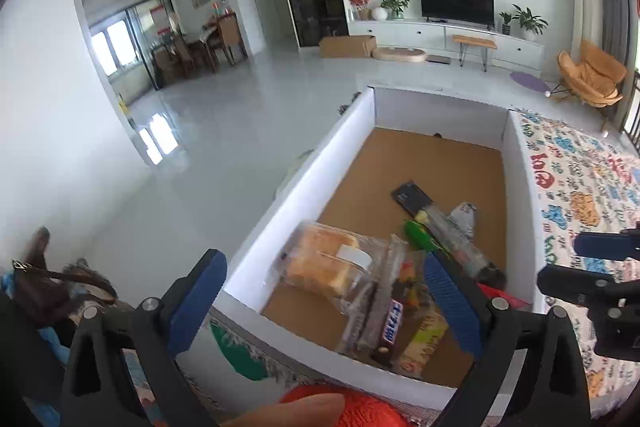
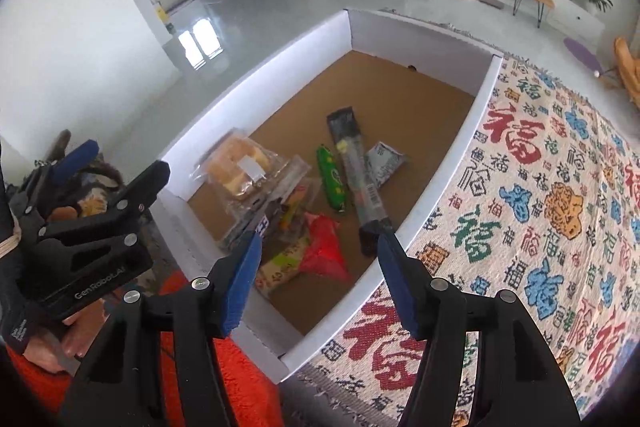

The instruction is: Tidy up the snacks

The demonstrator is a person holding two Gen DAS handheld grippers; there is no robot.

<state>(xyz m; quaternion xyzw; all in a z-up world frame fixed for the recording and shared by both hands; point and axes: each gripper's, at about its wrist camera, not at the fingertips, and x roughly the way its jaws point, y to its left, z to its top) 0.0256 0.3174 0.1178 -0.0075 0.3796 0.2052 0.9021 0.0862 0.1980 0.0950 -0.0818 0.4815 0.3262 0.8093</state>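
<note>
While both tongs [image 2: 318,283] gape, snacks [image 2: 320,183] lie ahead.

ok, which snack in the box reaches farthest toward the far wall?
The long dark stick pack, a clear sleeve with black ends. Its top end lies beyond every other snack in the box; the green pack and grey pouch beside it stop short.

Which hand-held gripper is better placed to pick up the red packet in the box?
Right, probably. The right hand-held gripper is open just above the red packet. The left hand-held gripper, also open, hovers nearer the bread pack.
</note>
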